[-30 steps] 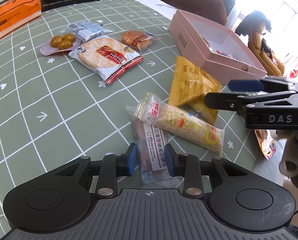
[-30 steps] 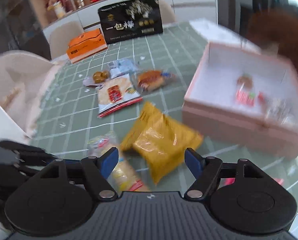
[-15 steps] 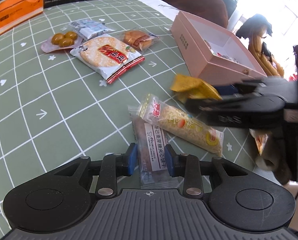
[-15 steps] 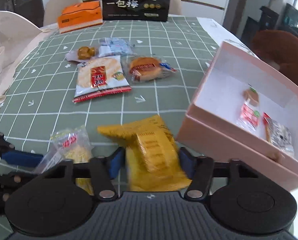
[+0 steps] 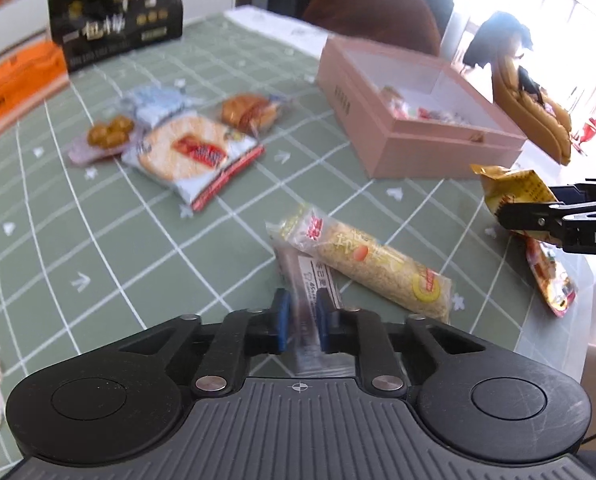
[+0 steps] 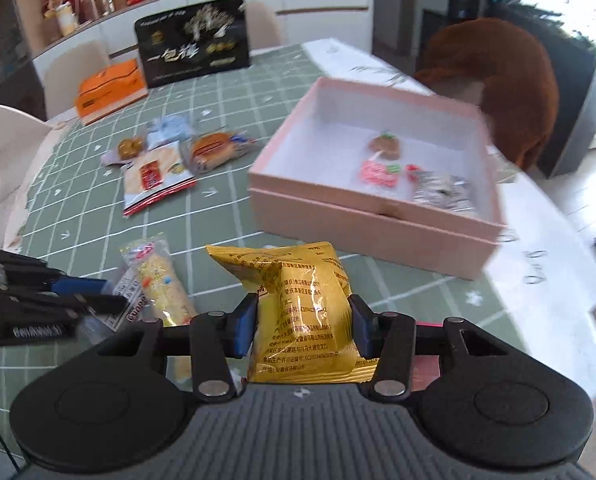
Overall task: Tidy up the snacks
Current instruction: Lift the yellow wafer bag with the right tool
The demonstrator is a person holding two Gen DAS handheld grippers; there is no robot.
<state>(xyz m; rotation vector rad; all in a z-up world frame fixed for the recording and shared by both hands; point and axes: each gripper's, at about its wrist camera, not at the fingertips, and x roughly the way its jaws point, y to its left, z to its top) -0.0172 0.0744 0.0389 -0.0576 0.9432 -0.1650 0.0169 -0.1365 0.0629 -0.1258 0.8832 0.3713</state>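
While the left gripper (image 5: 301, 320) pinches a clear biscuit pack (image 5: 311, 280) low over the cloth (image 5: 98, 240), a rice bar (image 5: 371, 262) lies across that pack's far end. To lift cleanly, I'd draw the pack back and up so the bar slides off. The pink box (image 5: 377, 136) sits well beyond, open.

In the right view, the right gripper (image 6: 302, 326) clamps a yellow bag (image 6: 301, 312), held off the table, the box (image 6: 369, 220) just ahead. I'd carry it over the near wall and release above the bare floor left of the wrapped sweets (image 6: 381, 170).
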